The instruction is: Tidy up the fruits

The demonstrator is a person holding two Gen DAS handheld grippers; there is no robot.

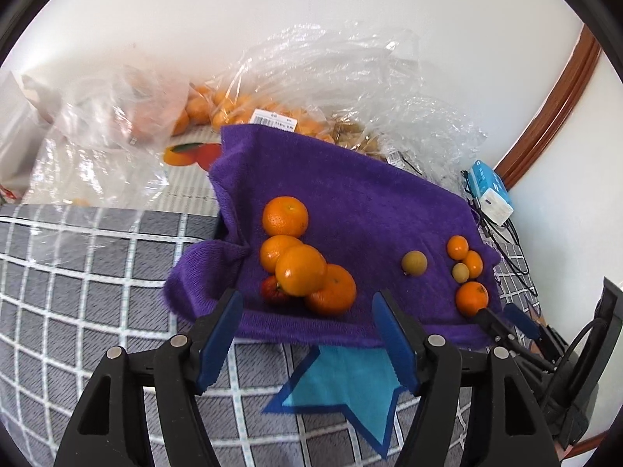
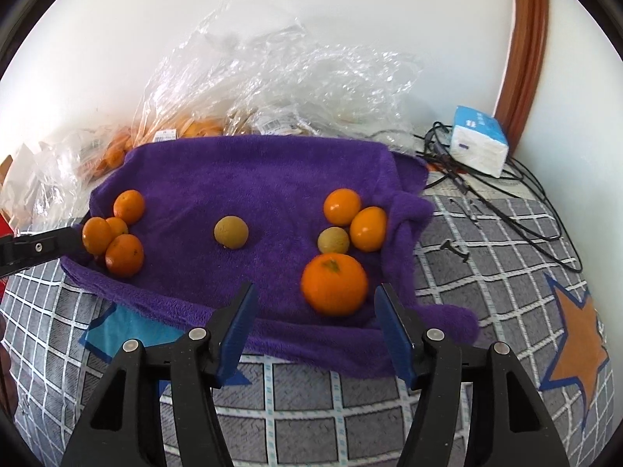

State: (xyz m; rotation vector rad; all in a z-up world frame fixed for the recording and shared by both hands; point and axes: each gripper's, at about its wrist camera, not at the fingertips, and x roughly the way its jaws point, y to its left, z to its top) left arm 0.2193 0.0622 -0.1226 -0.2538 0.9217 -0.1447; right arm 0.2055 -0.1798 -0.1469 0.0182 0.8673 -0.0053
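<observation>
Both tools gape wide and empty: the left tool [image 1: 307,334] near the clustered oranges [image 1: 300,268] at the purple towel's [image 2: 272,179] left, the right tool [image 2: 315,323] just before a big orange [image 2: 335,284].

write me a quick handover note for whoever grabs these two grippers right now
Left gripper: open, empty, low at the near edge of the purple towel, facing the left pile of oranges; a small red fruit is tucked against it.
Right gripper: open, empty, a big orange just ahead of its fingers.
Right cluster: that orange, two smaller ones, one tan round fruit.
A second tan fruit sits alone mid-towel.
Done: two rough groups.
Left: the lone tan fruit looks unsorted; more fruit remains in the plastic bags behind.
</observation>
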